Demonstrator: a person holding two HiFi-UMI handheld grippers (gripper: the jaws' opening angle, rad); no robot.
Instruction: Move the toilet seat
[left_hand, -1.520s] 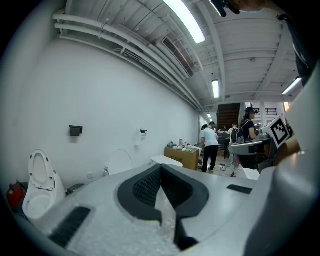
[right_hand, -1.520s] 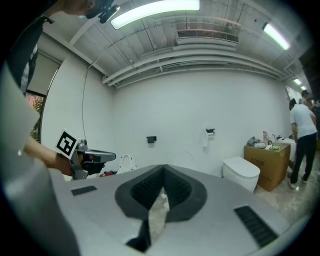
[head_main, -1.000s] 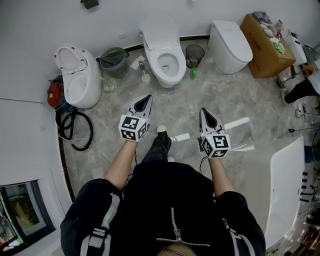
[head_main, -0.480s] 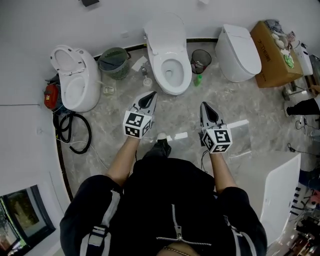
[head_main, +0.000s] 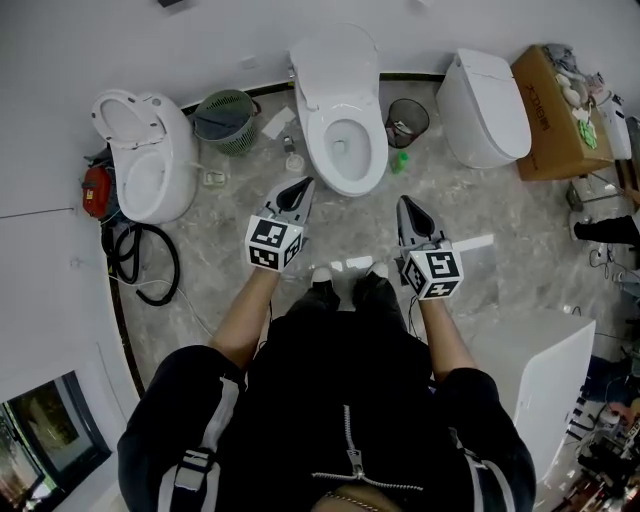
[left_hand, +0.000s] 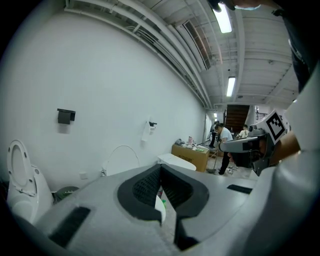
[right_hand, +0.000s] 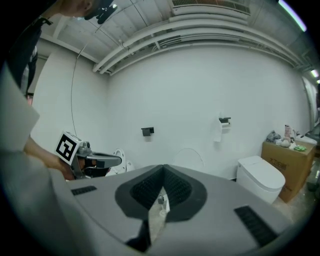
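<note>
Left gripper (head_main: 299, 187): jaws closed, nothing between them. Right gripper (head_main: 408, 206): jaws closed, nothing between them. Both point at the white ceramic toilet in the middle (head_main: 340, 110) and hang short of it, touching nothing.

Task item: the white toilet seat (head_main: 368, 160) rings the open bowl of the middle toilet, just ahead of the two grippers. Its lid stands raised against the white wall.

Count on the grey marbled floor (head_main: 230, 240):
- Toilets: three in a row along the wall. The left toilet (head_main: 150, 170) has its lid raised; the right toilet (head_main: 487, 95) has its lid down.
- Bins: two. A green slatted plastic basket (head_main: 225, 120) stands between the left and middle toilets; a black mesh waste bin (head_main: 407, 120) stands between the middle and right toilets.
- One small green bottle (head_main: 402, 160), beside the mesh bin and near the right gripper's line.
- One brown cardboard box (head_main: 555, 115), right of the right toilet.
- One coiled black hose (head_main: 140, 265), below the left toilet.

The floor between the jaws and the middle bowl carries no obstruction.
</note>
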